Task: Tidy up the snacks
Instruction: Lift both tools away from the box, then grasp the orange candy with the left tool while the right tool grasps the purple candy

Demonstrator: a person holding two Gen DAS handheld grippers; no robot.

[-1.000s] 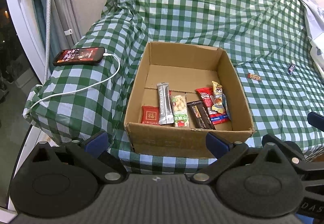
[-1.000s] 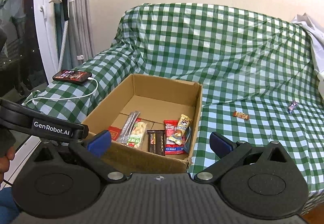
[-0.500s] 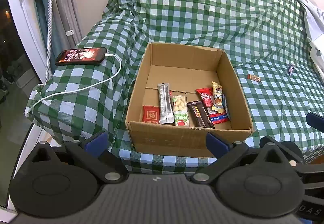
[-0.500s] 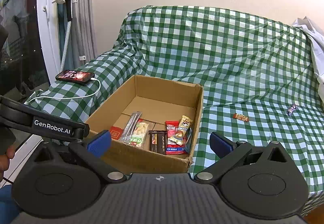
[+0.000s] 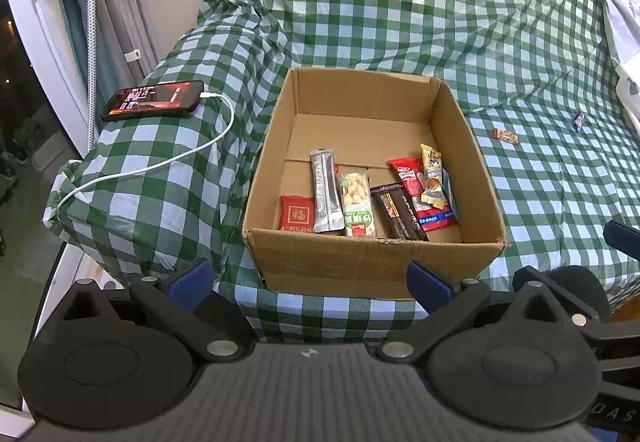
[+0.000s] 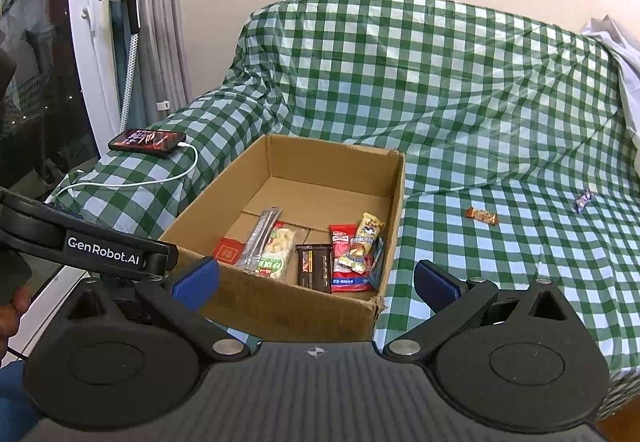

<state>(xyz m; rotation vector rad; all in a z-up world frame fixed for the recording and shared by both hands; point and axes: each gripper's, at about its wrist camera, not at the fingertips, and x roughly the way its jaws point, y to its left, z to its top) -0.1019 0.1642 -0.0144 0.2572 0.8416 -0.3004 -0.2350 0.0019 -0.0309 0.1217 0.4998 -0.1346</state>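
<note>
Snacks are mostly gathered in the near end of the cardboard box (image 5: 372,258), which sits on the checked sofa cover (image 5: 400,22). Nearest the cameras, the left gripper (image 5: 308,280) and the right gripper (image 6: 316,280) are held short of the box's front wall, each with its jaws spread wide apart and nothing between them. Inside the box a red packet (image 5: 297,213), a silver stick (image 5: 326,190), a green nut bar (image 5: 357,204), a dark bar (image 5: 398,211), a red pouch (image 5: 416,186) and a yellow pouch (image 5: 433,176) are seen lying side by side, some overlapping. Farther off, well apart from the box, an orange candy (image 6: 483,216) and a purple candy (image 6: 583,200) are left loose on the cover. At the far left a phone (image 5: 153,100) rests on the sofa arm with a white cable (image 5: 168,162) plugged in.

The two loose candies are judged to remain for collection. Both are small and flat on soft, wrinkled cloth, so fabric could be pinched with a wrapper, or a candy could be pushed away or slip from the jaws in transit. A careless reach could also nudge the light box.
</note>
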